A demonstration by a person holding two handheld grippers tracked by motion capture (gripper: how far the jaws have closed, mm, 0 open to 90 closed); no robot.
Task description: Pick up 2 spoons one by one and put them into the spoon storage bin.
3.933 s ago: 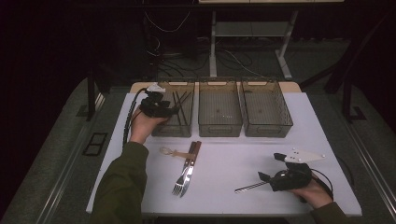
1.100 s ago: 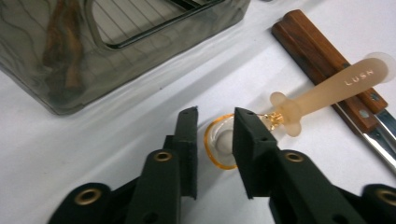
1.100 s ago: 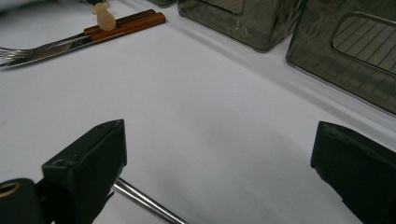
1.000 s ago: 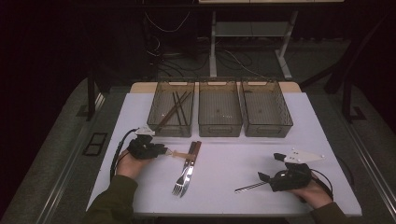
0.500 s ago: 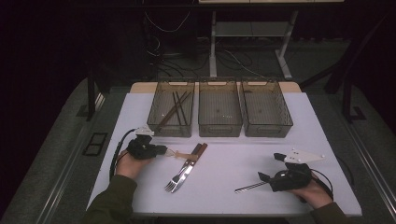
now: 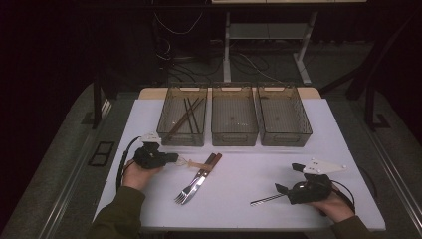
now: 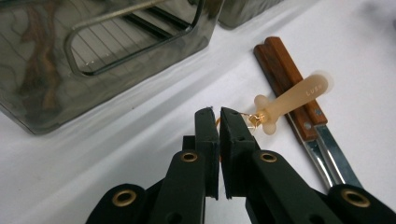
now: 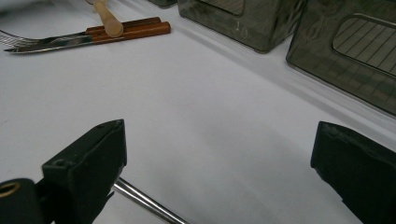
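- We cannot make out what our left gripper (image 7: 219,122) pinches: its jaws are nearly closed on something thin and golden at the near end of the cream tool (image 7: 289,99), mostly hidden between them.
- The left gripper view shows lettering on the cream tool; the high view does not resolve it.
- The cream tool lies on the white surface (image 6: 239,189), left of centre, its long axis running left to right, far end across the wooden-handled forks (image 6: 197,179).
- Our right gripper (image 6: 288,180) rests with jaws wide apart, holding nothing, a thin metal rod (image 6: 266,199) beside it.
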